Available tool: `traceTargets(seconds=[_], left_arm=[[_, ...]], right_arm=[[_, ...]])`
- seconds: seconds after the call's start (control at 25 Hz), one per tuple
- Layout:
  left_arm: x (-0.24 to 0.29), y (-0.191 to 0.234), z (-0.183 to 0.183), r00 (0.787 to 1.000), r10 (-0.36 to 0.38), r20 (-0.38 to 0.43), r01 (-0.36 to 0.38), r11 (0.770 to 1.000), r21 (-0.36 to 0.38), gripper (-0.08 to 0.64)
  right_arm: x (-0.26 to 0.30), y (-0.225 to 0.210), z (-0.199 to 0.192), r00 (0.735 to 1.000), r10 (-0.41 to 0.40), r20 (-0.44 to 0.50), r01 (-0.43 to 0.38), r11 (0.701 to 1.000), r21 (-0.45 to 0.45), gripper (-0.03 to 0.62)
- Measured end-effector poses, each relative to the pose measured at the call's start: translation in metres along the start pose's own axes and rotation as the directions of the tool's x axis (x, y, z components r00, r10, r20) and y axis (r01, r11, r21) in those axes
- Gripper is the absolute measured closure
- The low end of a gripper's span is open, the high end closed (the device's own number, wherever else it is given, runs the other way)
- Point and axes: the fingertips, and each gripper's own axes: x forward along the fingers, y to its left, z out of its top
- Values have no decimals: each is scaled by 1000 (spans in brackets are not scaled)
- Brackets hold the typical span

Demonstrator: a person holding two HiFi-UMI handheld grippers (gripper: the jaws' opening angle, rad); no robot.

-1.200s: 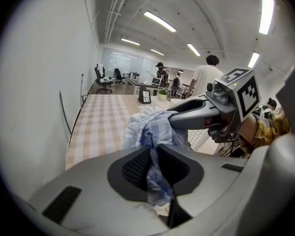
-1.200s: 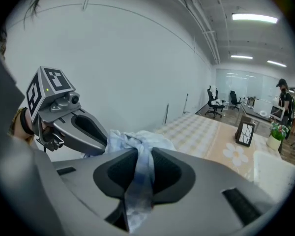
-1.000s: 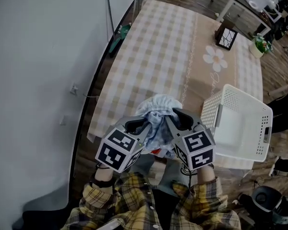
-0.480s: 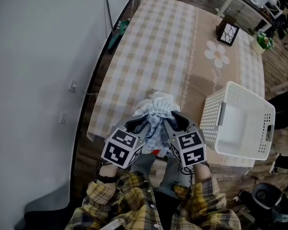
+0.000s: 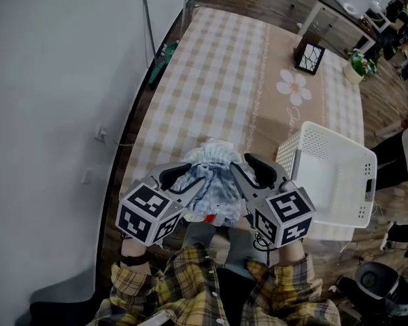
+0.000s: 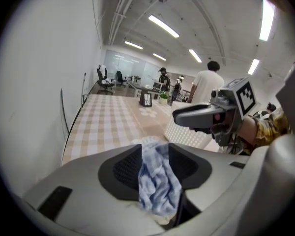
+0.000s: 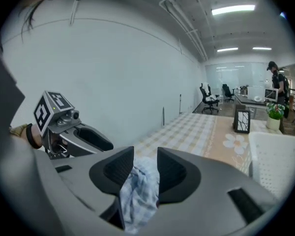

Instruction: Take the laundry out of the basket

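Blue-white laundry (image 5: 211, 182) sits heaped at tabletop (image 5: 211, 80) near edge, just left of basket (image 5: 292, 156). Left gripper (image 6: 155, 146) and right gripper (image 7: 145, 149) both have jaws opening, cloth loose between. Let the folds slip clear before backing off, or the heap likely drags over the edge.

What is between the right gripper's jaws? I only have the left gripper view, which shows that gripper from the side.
Observer: In the right gripper view, the right gripper has the blue-and-white cloth between its jaws, which are opening.
Operator: Where does the cloth sit overall?
Observer: From the head view, it is bunched over the near edge of the checked table.
Operator: Is anything in the basket?
Observer: The head view looks down into the white basket, which stands on the table to the right gripper's right, and shows nothing inside it.
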Motion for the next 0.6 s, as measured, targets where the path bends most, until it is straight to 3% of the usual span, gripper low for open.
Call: traceTargets(seconds=[0.12,0.28,0.44,0.6], left_arm=[[-15,-22,52,986,-44,163,44,999,5,350],[-16,-51,119,941,-93,326,79,995,54,348],[0,-96,166,901,-151,407,99,984,146,370],[10,-168,185,869,-189,456,116,976,184,451]], right_arm=[[-28,3,35,994,35,108,-37,999,10,429],[-64,-15,83,971,49,234,-52,999,4,450],[-110,-49,108,942,-15,335,22,1000,-18,560],[-173,-71,102,917,-50,395,66,997,-26,578]])
